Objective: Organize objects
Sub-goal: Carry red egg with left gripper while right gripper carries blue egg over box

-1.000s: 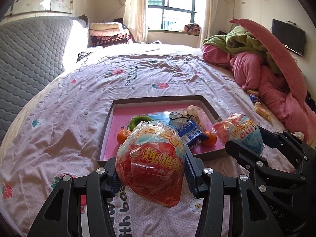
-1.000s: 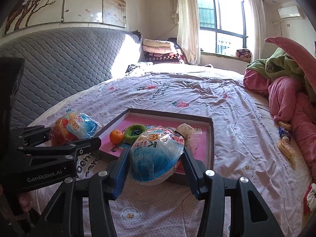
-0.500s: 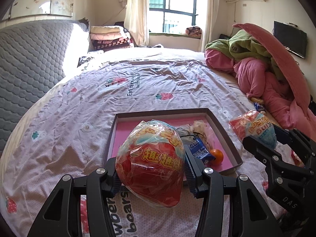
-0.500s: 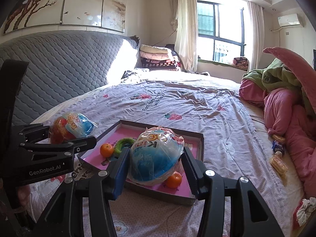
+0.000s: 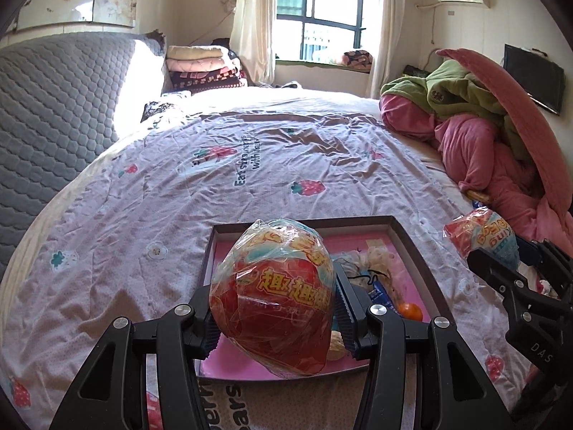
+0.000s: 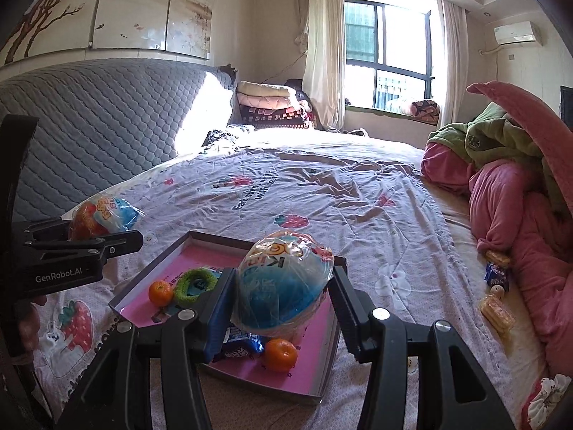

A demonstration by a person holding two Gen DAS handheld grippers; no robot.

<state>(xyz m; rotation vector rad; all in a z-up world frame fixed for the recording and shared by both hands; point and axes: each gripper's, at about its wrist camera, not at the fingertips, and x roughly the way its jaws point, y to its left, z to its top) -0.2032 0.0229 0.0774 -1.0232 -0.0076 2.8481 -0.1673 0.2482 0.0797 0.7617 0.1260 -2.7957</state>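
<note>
A: Left wrist view — what is held?
B: The left gripper has its fingers clamped on a red, plastic-wrapped egg-shaped toy with yellow lettering, raised over the near half of a shallow dark-rimmed tray with a pink floor that lies on the strawberry-print lilac bedsheet.

A: What does the egg hide?
B: Much of the tray's middle. Beside it show a small orange mandarin, a blue snack packet and a pale crumpled bundle. At right, the right gripper carries a second wrapped egg, off the tray's right rim.

A: Right wrist view?
B: The right gripper's fingers grip a blue, plastic-wrapped egg-shaped toy above the tray. Below lie one mandarin, another mandarin, a green fuzzy ring and the packet, part-hidden by a finger. The left gripper stands left of the tray. Wrapped yellow snacks lie against a heaped pink quilt.
</note>
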